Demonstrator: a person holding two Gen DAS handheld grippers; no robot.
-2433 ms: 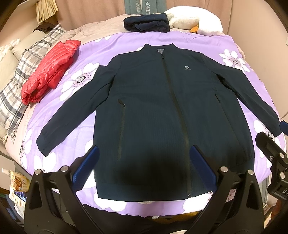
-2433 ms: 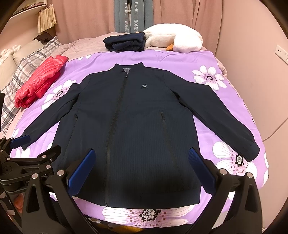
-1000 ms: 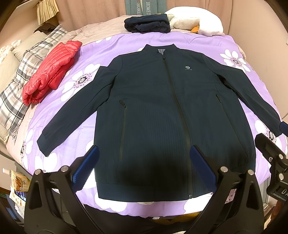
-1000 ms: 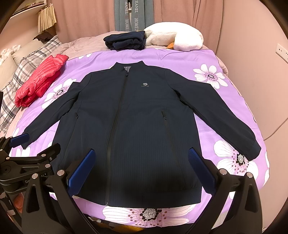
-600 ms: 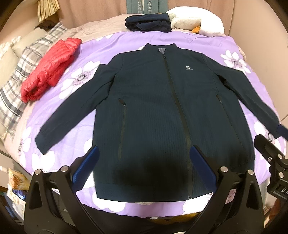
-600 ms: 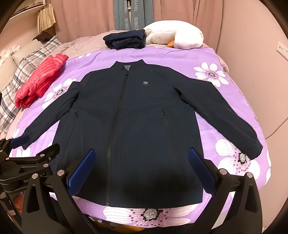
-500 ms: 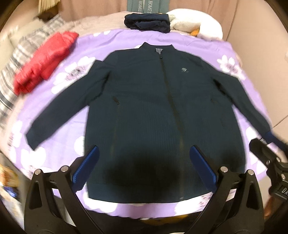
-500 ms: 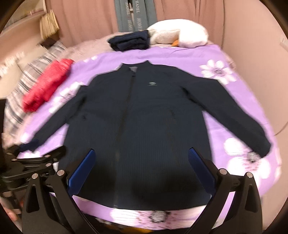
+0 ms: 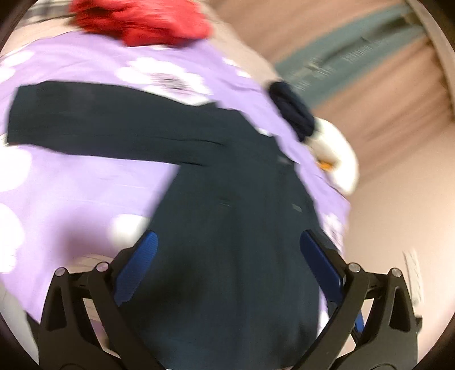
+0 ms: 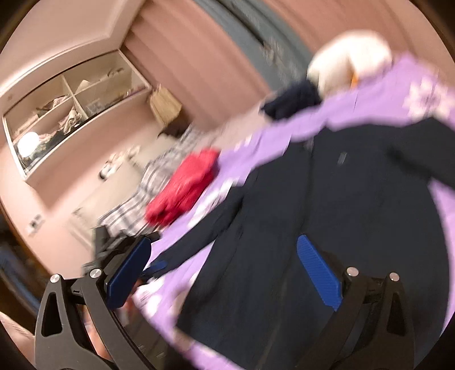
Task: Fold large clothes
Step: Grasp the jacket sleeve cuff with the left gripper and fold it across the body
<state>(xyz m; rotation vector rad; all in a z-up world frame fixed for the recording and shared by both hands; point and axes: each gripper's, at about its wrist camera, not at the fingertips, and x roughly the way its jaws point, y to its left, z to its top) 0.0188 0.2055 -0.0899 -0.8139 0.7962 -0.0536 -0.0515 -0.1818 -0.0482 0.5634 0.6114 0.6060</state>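
A large dark navy zip jacket [image 9: 227,227] lies flat, front up, on a purple flowered bedspread [image 9: 71,182], one sleeve [image 9: 85,122] stretched out to the left. Both views are blurred and tilted. My left gripper [image 9: 227,267] is open and empty, low over the jacket's lower body. In the right wrist view the jacket [image 10: 341,227] fills the lower right. My right gripper [image 10: 224,273] is open and empty above the jacket's left side and sleeve. The other gripper's blue fingertip [image 10: 153,266] shows near the sleeve cuff.
A red puffer jacket [image 9: 142,20] lies at the bed's far left, on a plaid blanket [image 10: 159,182]. A folded navy garment [image 9: 293,111] and a white plush pillow [image 9: 335,150] sit at the head. Pink curtains [image 9: 369,71] hang behind, and a wall shelf [image 10: 71,108] is at left.
Both cameras have swung sharply and tilted, with motion blur. The left gripper moved down and closer over the jacket; the right view now turns left toward the wall. The jacket has not moved.
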